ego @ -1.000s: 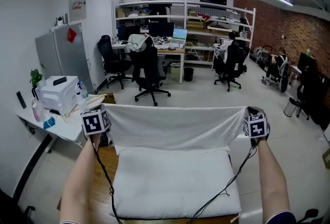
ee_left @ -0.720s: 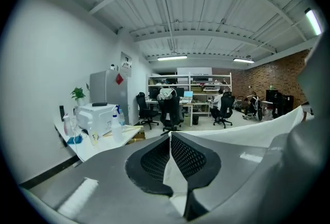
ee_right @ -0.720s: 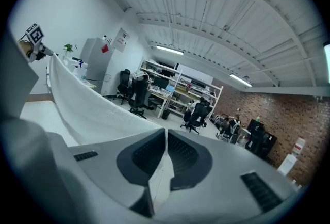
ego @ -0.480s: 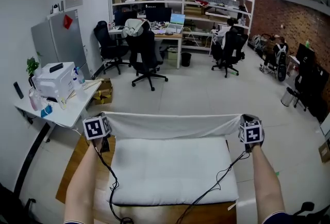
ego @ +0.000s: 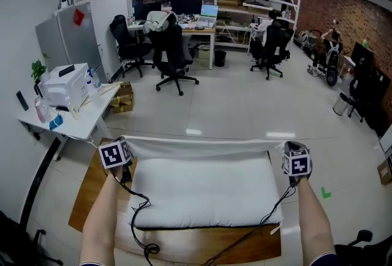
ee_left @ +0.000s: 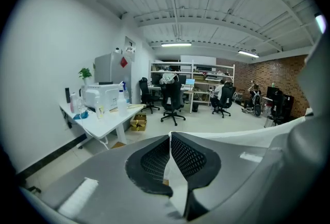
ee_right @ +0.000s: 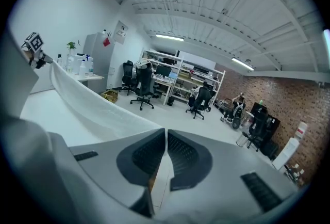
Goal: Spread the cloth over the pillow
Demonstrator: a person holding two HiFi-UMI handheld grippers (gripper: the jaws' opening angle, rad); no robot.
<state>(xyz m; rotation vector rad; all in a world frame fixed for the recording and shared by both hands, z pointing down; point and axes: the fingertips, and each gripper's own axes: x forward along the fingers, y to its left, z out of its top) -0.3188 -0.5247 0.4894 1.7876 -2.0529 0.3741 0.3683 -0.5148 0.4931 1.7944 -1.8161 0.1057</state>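
A white cloth [ego: 202, 147] is stretched taut between my two grippers, its far edge hanging just past the far side of the white pillow [ego: 205, 193]. The pillow lies on a wooden table [ego: 202, 245]. My left gripper [ego: 122, 147] is shut on the cloth's left corner, seen pinched between its black pads [ee_left: 190, 158]. My right gripper [ego: 288, 149] is shut on the right corner; the cloth [ee_right: 98, 107] runs from its jaws across to the left gripper [ee_right: 37, 55].
A white side table [ego: 73, 121] with a printer and spray bottles stands at the left. Office chairs [ego: 171, 56], desks and shelving are at the back. Black cables [ego: 144, 222] trail across the pillow's near corners. A person sits at the far desk.
Both grippers have come down with the cloth, which has dropped from a raised, hanging sheet to a low band along the pillow's far edge.
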